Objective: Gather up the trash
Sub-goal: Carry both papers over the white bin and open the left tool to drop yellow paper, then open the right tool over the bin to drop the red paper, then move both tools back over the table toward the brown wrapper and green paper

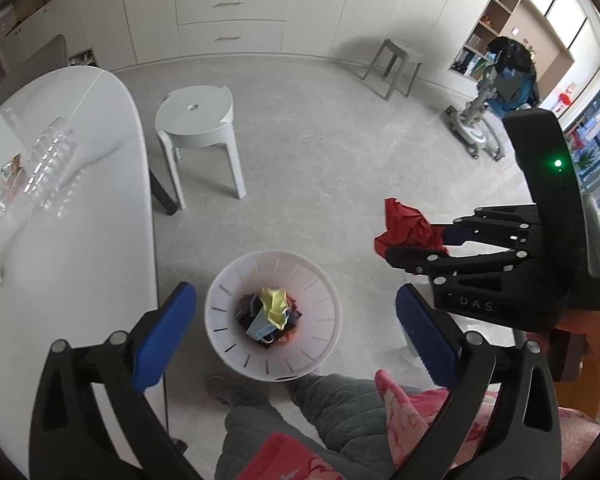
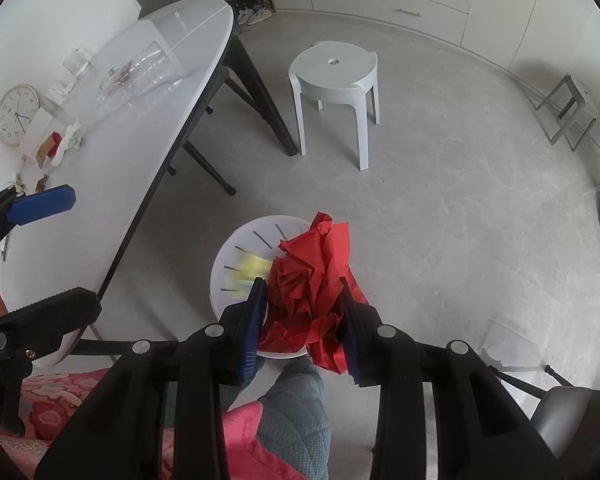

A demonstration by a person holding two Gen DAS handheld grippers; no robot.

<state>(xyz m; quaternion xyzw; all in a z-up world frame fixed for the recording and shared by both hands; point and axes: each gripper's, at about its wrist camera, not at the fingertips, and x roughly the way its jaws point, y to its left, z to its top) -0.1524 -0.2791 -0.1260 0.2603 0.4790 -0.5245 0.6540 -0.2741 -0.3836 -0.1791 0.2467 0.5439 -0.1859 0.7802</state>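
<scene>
Jaws wide and empty on my left gripper above the part-filled bin, right gripper pinching red paper just beside it, table scraps left.

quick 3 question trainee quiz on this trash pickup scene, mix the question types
1. True or false: the left gripper is open with nothing between its fingers.
2. What does the right gripper hold?
A. a blue face mask
B. crumpled red paper
C. a clear plastic tray
3. Fill in: the white bin stands on the floor beside the white ____.

Key
1. True. Its blue pads stand wide apart above the bin, where a yellow wad lies on top.
2. B. The pads press on both sides of the paper.
3. table
</scene>
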